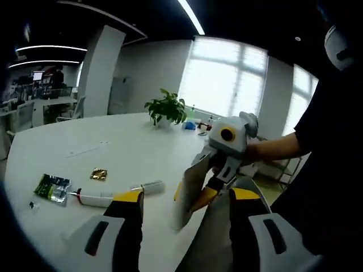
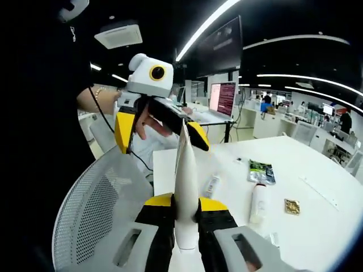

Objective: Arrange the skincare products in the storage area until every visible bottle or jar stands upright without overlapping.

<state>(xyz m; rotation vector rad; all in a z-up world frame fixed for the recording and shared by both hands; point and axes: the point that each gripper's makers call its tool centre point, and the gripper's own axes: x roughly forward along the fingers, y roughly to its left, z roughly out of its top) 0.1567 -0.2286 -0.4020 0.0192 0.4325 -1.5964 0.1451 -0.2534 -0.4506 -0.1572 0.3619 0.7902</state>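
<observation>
My right gripper (image 2: 186, 203) is shut on a white squeeze tube (image 2: 185, 164), held up in the air over the table's edge. In the left gripper view the same tube (image 1: 182, 195) hangs between the jaws of my left gripper (image 1: 187, 196), which stand wide open and apart from it. The right gripper (image 1: 199, 195) comes in there from the right, a hand behind it. The left gripper (image 2: 161, 134) faces the right gripper view, jaws spread. On the table lie a white tube with a red cap (image 1: 93, 198), a small clear bottle (image 1: 148, 187), a green sachet (image 1: 52, 188) and a gold sachet (image 1: 98, 174).
The big white table (image 1: 113, 147) carries a potted plant (image 1: 166, 107) at its far end. A white mesh chair (image 2: 93, 209) stands at the table's near edge below the grippers. The person in dark clothes (image 1: 329, 170) stands close on one side.
</observation>
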